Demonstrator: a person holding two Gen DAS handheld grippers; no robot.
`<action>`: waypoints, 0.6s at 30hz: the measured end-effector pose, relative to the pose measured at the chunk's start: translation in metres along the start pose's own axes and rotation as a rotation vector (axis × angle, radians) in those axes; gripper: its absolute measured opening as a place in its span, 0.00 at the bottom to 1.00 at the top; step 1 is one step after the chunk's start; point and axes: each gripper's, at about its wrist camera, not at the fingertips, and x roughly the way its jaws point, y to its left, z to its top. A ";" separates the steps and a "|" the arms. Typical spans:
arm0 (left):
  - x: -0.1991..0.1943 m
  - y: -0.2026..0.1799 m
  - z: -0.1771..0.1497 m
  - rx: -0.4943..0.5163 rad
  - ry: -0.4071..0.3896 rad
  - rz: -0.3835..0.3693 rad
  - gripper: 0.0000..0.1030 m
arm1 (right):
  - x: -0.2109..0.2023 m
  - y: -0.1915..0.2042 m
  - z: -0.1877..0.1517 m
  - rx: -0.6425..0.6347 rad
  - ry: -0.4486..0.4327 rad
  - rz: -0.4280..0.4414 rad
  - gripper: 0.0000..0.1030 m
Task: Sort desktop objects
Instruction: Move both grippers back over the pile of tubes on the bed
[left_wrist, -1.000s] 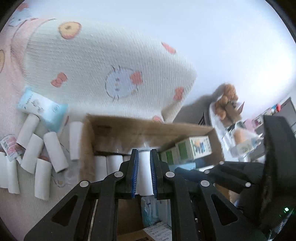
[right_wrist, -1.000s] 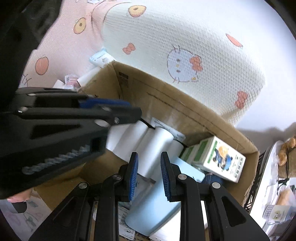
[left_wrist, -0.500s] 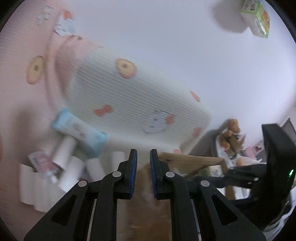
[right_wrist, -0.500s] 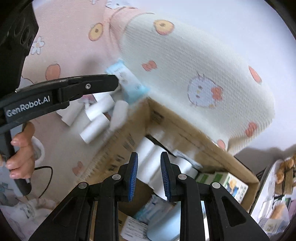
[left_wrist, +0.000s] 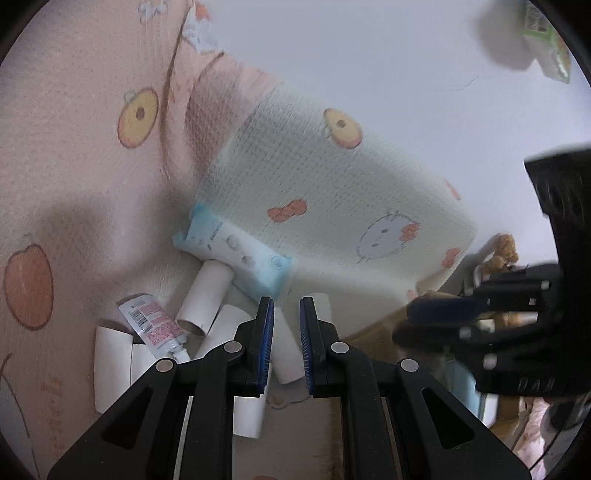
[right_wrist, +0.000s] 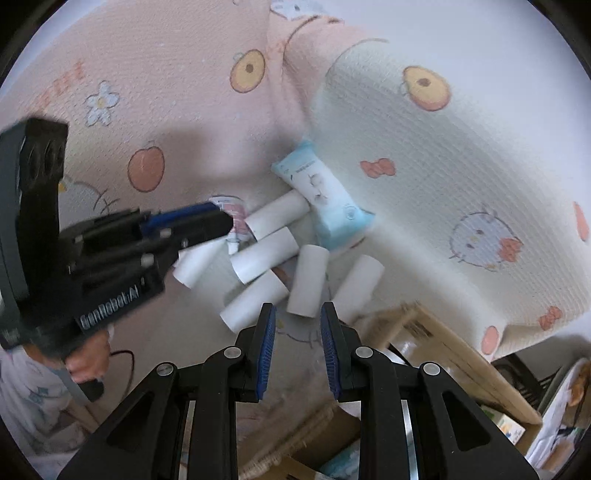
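Several white paper rolls lie in a loose pile on the pink patterned sheet, next to a light blue tissue pack and a small pink-labelled tube. The rolls and the pack also show in the left wrist view. My left gripper hovers over the pile, jaws slightly apart and empty. My right gripper is open and empty above the rolls, near the corner of a cardboard box. The left gripper also shows from the side in the right wrist view.
A large cream pillow with cat and bow prints lies behind the pile and the box. The box holds more rolls and cartons. A cluttered rack stands at the far right. A white wall is behind.
Both grippers have lifted out of the box and swung left toward the loose rolls on the sheet. The left gripper no longer has a roll between its jaws.
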 end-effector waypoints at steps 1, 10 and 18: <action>0.006 0.003 0.001 -0.012 0.012 0.001 0.14 | 0.006 -0.003 0.009 0.003 0.017 0.000 0.20; 0.067 0.005 -0.009 -0.013 0.120 0.021 0.15 | 0.060 -0.053 0.068 0.110 0.183 0.021 0.20; 0.134 -0.003 -0.013 -0.099 0.270 -0.043 0.22 | 0.120 -0.098 0.093 0.252 0.311 -0.007 0.20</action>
